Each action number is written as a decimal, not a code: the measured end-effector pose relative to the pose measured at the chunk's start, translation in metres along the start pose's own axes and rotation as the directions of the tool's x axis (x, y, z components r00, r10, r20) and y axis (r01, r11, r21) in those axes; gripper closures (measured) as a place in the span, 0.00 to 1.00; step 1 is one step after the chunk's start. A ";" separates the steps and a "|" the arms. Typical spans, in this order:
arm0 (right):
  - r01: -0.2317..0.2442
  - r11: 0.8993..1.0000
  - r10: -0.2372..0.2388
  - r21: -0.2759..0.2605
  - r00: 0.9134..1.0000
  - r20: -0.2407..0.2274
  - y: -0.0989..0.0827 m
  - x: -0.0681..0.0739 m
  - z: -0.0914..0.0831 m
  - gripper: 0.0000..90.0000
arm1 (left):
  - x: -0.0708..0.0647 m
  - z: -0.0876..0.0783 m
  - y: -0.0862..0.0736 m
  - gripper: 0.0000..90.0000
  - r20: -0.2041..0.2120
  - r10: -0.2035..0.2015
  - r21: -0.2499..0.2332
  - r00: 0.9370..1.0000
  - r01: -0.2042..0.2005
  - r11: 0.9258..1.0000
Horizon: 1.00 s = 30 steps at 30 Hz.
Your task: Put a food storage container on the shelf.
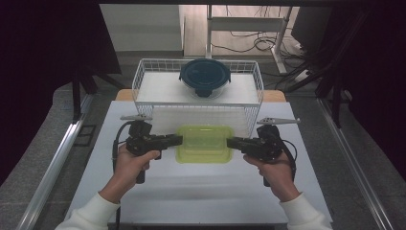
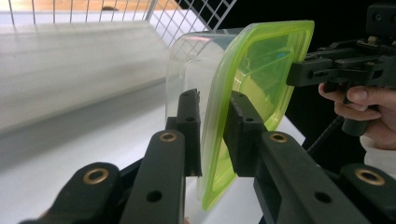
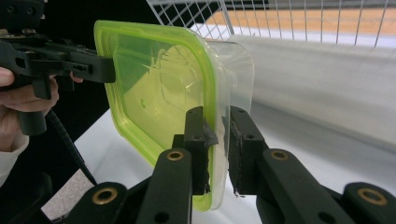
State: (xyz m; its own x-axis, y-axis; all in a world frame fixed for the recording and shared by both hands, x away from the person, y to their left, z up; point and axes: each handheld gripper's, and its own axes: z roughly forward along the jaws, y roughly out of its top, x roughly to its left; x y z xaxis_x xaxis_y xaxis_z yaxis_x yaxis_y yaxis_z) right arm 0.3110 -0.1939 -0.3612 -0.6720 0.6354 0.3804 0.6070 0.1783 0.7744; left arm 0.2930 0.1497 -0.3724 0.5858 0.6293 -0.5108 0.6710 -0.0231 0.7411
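Observation:
A clear rectangular container with a yellow-green lid [image 1: 204, 143] hangs lid up between my two grippers, and it looks raised a little off the white table [image 1: 201, 191]. My left gripper [image 1: 179, 140] is shut on its left rim. In the left gripper view the two jaws [image 2: 214, 100] pinch the lid edge and clear wall [image 2: 254, 70]. My right gripper [image 1: 230, 143] is shut on the opposite rim, its jaws [image 3: 217, 114] clamping lid and wall [image 3: 159, 88]. Each gripper view shows the other gripper on the far rim [image 2: 299, 72] [image 3: 105, 70].
A white wire basket [image 1: 143, 79] stands just behind the container at the table's far edge. A round glass bowl with a dark teal lid [image 1: 205, 76] sits in it. Metal rails run along both sides of the table, and cables lie on the floor beyond.

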 end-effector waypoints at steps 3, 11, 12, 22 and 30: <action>0.012 1.000 -0.012 -0.015 1.000 0.002 0.013 0.004 -0.005 0.87 | -0.004 -0.005 0.011 0.86 0.000 0.005 -0.019 1.000 -0.005 1.000; 0.039 0.998 -0.039 -0.042 0.999 0.006 0.039 0.009 -0.012 0.87 | -0.009 -0.013 0.034 0.86 -0.002 0.023 -0.044 1.000 -0.024 0.999; 0.041 0.998 -0.041 -0.044 0.999 0.006 0.041 0.010 -0.012 0.87 | -0.009 -0.014 0.035 0.86 -0.002 0.027 -0.047 1.000 -0.027 0.999; 0.060 0.996 -0.059 -0.062 0.998 0.013 0.061 0.010 -0.015 0.87 | -0.010 -0.017 0.054 0.86 0.002 0.036 -0.072 0.999 -0.036 0.997; 0.057 0.996 -0.056 -0.074 0.998 0.014 0.072 0.005 -0.016 0.87 | -0.008 -0.014 0.065 0.86 0.003 0.040 -0.076 0.999 -0.040 0.996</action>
State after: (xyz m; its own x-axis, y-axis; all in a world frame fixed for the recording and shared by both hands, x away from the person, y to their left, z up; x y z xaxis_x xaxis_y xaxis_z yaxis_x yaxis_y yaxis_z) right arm 0.3447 -0.1894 -0.2952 -0.6991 0.6348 0.3291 0.5346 0.1584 0.8301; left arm 0.3253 0.1544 -0.3145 0.6138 0.6253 -0.4819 0.6108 0.0105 0.7917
